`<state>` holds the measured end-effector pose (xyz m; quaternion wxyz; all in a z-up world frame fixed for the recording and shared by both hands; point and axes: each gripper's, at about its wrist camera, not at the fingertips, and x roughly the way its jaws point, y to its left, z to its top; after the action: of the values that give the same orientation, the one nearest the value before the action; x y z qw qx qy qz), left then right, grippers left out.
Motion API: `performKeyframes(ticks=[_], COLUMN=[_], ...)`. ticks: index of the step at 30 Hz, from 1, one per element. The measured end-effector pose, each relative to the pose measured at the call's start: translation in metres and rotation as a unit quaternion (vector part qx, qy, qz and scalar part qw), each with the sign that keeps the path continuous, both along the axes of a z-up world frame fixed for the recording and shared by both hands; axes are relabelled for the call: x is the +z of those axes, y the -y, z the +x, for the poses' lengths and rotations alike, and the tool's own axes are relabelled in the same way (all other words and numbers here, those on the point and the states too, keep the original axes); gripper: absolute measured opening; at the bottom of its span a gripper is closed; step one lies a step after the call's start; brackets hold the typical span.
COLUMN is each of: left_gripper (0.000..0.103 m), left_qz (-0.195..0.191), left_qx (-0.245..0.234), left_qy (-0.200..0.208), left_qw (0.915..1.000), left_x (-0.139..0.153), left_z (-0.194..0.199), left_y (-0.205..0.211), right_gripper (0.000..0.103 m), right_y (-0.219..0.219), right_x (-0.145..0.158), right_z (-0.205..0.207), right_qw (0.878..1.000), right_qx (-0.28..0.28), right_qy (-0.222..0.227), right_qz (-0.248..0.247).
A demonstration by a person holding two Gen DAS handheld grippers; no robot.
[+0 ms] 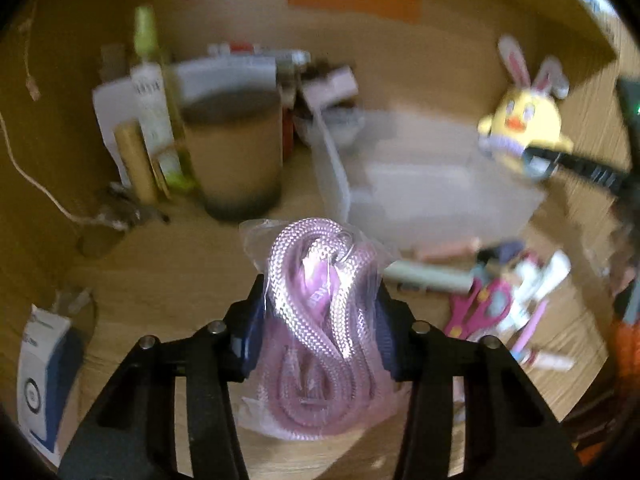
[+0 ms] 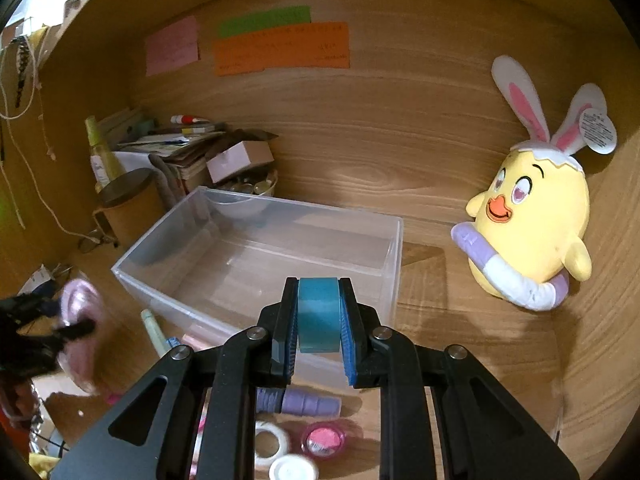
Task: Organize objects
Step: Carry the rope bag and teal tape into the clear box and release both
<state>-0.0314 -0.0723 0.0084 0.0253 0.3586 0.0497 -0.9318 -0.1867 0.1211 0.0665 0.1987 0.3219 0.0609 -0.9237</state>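
Open storage box [image 2: 256, 256] at the middle of the surface [image 2: 460, 320]. Plush toy [image 2: 532, 220] to its right, against the right wall. Lidded canister [image 2: 128, 204] and a stack of papers [image 2: 176, 148] in the back-left corner. Tape rolls [image 2: 268, 442] and scissors [image 1: 476, 312] lie before the box, near the front edge.

Left gripper [image 1: 320, 312] and right gripper [image 2: 319, 326] both have jaws clamped.

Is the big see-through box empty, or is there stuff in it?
Empty. In the right wrist view the clear box shows only its bare bottom. The blue tape roll sits in the right gripper, above the box's near wall.
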Motion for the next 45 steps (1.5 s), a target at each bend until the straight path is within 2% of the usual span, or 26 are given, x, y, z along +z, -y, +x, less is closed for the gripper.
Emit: performKeyframes(ticks=[7, 11, 16, 24, 27, 28, 31, 35, 37, 38, 39, 40, 44, 45], left_gripper=[0.047, 0.047, 0.047, 0.046, 0.038, 0.031, 0.03, 0.03, 0.039, 0.043, 0.051, 0.061, 0.077, 0.085], left_qz=[-0.011, -0.007, -0.004, -0.031, -0.037, -0.038, -0.038, -0.043, -0.044, -0.046, -0.049, -0.051, -0.061, -0.062], left_qx=[-0.008, -0.026, -0.052, -0.076, -0.084, -0.086, -0.096, -0.101, -0.105, -0.105, -0.104, -0.103, -0.104, -0.103], left_qy=[-0.072, -0.079, -0.046, 0.022, 0.042, 0.047, 0.059, 0.048, 0.042, 0.038, 0.031, 0.026, 0.009, 0.006], left_qw=[0.9973, 0.9965, 0.9975, 0.9963, 0.9949, 0.9944, 0.9929, 0.9928, 0.9926, 0.9927, 0.9929, 0.993, 0.9927, 0.9928], left_x=[0.057, 0.072, 0.068, 0.032, 0.021, 0.018, 0.013, 0.019, 0.024, 0.026, 0.029, 0.032, 0.039, 0.04], left_z=[-0.011, -0.039, -0.088, -0.151, -0.162, -0.164, -0.166, -0.156, -0.15, -0.146, -0.14, -0.135, -0.111, -0.104], left_y=[0.0, -0.005, -0.019, -0.042, -0.047, -0.048, -0.051, -0.054, -0.056, -0.057, -0.057, -0.058, -0.062, -0.062], right_gripper=[0.016, 0.016, 0.016, 0.016, 0.016, 0.016, 0.016, 0.017, 0.019, 0.023, 0.03, 0.033, 0.048, 0.052], right_y=[0.003, 0.008, 0.021, 0.033, 0.036, 0.038, 0.039, 0.038, 0.036, 0.036, 0.034, 0.033, 0.025, 0.022], right_x=[-0.003, -0.007, -0.018, -0.039, -0.047, -0.049, -0.052, -0.05, -0.048, -0.046, -0.043, -0.04, -0.024, -0.02], right_z=[-0.02, -0.029, -0.04, -0.059, -0.064, -0.065, -0.066, -0.064, -0.061, -0.059, -0.056, -0.052, -0.032, -0.026], right_qw=[1.0, 1.0, 0.999, 0.995, 0.993, 0.992, 0.992, 0.992, 0.991, 0.991, 0.991, 0.992, 0.996, 0.997], right_qx=[0.003, 0.008, 0.016, 0.02, 0.024, 0.025, 0.03, 0.033, 0.039, 0.041, 0.041, 0.039, 0.028, 0.025], right_qy=[0.016, 0.027, 0.044, 0.08, 0.093, 0.097, 0.103, 0.106, 0.112, 0.111, 0.11, 0.103, 0.067, 0.059], right_qz=[-0.003, -0.001, 0.022, 0.058, 0.069, 0.071, 0.073, 0.068, 0.063, 0.062, 0.061, 0.06, 0.052, 0.05])
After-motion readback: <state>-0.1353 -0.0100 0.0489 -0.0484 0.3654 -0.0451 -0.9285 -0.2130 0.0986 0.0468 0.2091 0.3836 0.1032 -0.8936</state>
